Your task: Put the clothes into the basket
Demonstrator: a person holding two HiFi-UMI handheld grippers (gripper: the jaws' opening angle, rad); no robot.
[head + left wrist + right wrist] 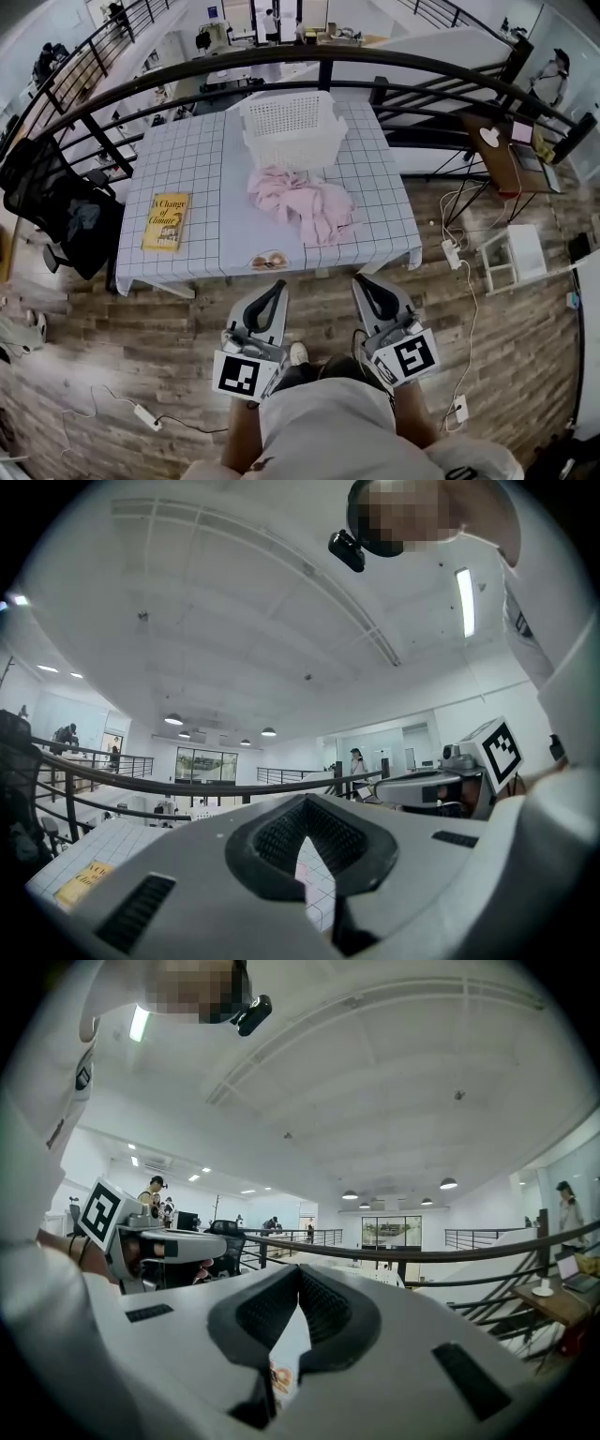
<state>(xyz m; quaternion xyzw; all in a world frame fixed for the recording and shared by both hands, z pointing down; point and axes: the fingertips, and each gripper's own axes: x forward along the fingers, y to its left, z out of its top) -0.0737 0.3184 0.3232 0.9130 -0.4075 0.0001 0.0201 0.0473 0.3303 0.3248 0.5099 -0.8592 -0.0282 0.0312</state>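
The left gripper [277,289] and right gripper [362,284] are both closed and empty, held short of the table [178,155]. On it, pink clothes [300,204] lie heaped just in front of the white basket [291,127].

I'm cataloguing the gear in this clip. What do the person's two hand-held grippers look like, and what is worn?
Both the left hand-held gripper and right hand-held gripper have pale grey shells with black ribbed pads on the inside. Each carries a cube with black-and-white square markers. The person wears a light-coloured top.
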